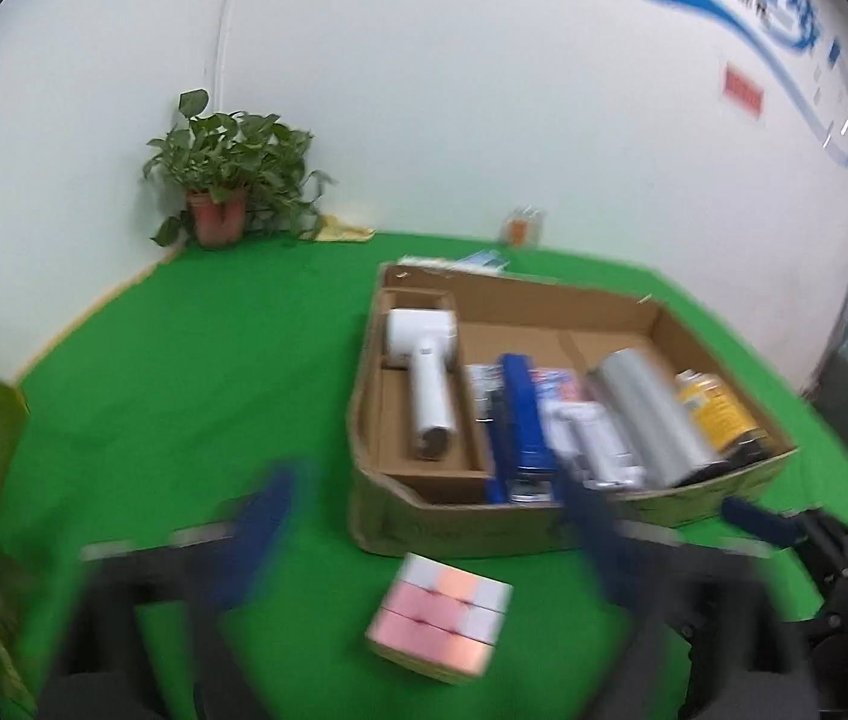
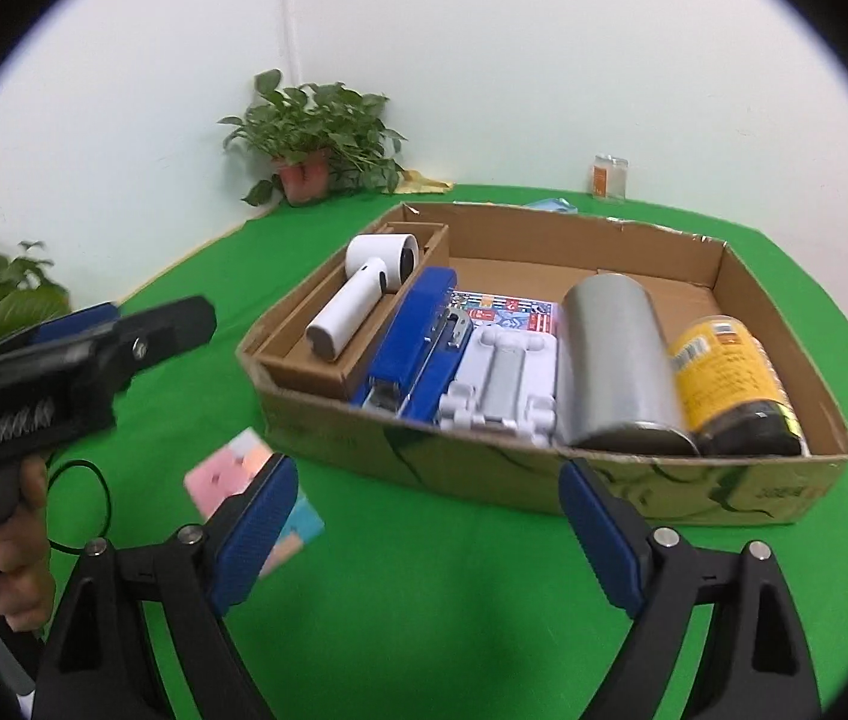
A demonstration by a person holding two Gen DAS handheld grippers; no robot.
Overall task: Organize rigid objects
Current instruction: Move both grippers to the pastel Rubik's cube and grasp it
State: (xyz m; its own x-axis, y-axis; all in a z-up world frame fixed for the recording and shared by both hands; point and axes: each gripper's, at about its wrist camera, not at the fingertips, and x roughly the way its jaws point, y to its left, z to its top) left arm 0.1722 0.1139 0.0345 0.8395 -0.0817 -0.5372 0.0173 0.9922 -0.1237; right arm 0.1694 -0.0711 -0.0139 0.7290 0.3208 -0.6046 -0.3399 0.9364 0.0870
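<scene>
Left gripper [image 1: 424, 546] jaws spread wide, empty, with the cube [image 1: 439, 621] on the green cloth [image 1: 184, 390] between them — just in front of the box [image 1: 484, 528]. Right gripper [image 2: 424, 534] also spread wide, holding nothing, facing the box. Box already holds stapler [image 2: 418, 342], silver can [image 2: 616, 360], jar [image 2: 730, 384]. Judgement: centre the pads on the cube's flat faces, lower squarely, then close — a corner grip would likely slip.
</scene>
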